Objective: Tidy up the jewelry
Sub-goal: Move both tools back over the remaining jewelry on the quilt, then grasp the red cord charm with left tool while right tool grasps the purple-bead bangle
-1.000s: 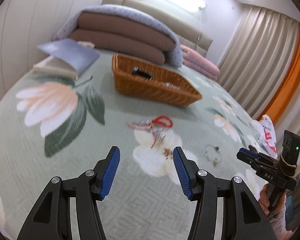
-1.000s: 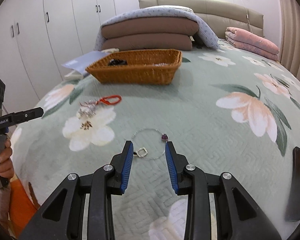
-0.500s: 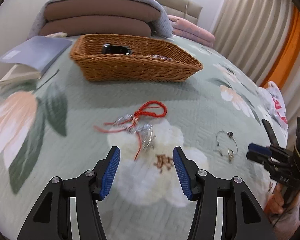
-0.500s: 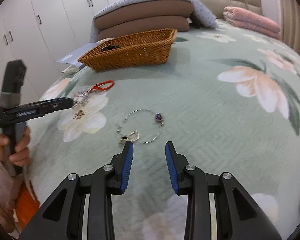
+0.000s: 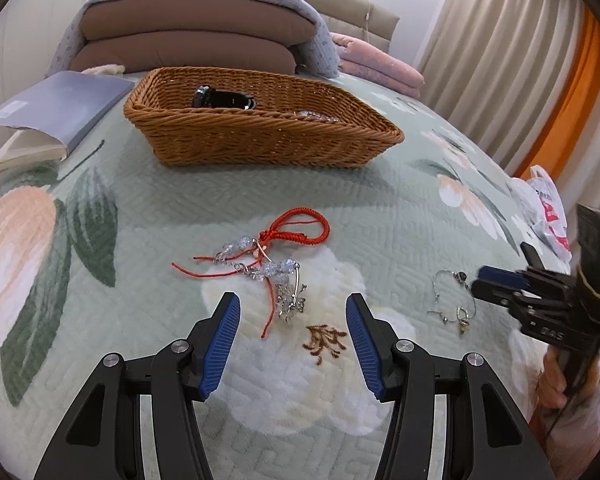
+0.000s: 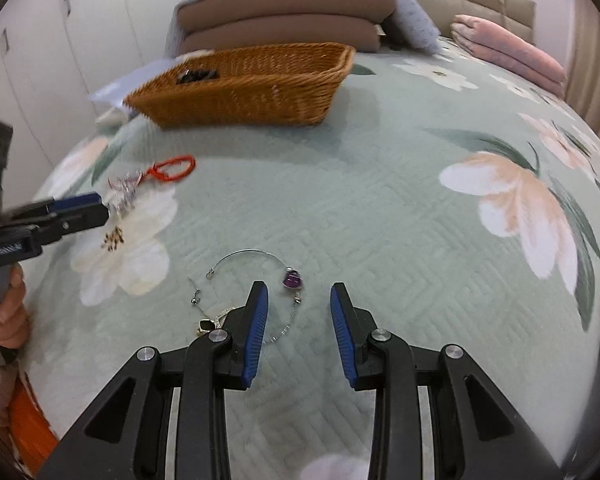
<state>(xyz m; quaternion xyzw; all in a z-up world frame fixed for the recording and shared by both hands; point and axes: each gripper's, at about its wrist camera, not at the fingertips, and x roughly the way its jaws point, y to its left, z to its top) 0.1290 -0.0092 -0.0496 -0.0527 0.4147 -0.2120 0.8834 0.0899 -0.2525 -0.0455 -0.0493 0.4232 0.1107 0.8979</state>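
Note:
A red cord bracelet (image 5: 300, 220) tangled with crystal-bead and silver pieces lies on the green floral bedspread (image 5: 220, 200). My left gripper (image 5: 292, 304) hangs open just above it, the silver charm end between its fingertips, untouched. To the right lies a thin silver bracelet (image 5: 454, 300) with a purple bead (image 6: 293, 280). My right gripper (image 6: 298, 296) stands open over it, and the chain runs between its fingers without being pressed. A wicker basket (image 5: 260, 136) farther back holds a black item (image 5: 224, 100) and some beads.
A blue-covered book (image 5: 56, 112) lies left of the basket. Stacked brown pillows (image 5: 196, 40) under a grey cover and a folded pink blanket (image 5: 380, 72) sit at the headboard. A plastic bag (image 5: 544, 208) lies by the bed's right edge, near the curtains.
My left gripper came forward and down to the red cord bundle, then held still. My right gripper dropped forward over the silver bracelet, so its chain now lies between the fingers. Jaw widths are unchanged.

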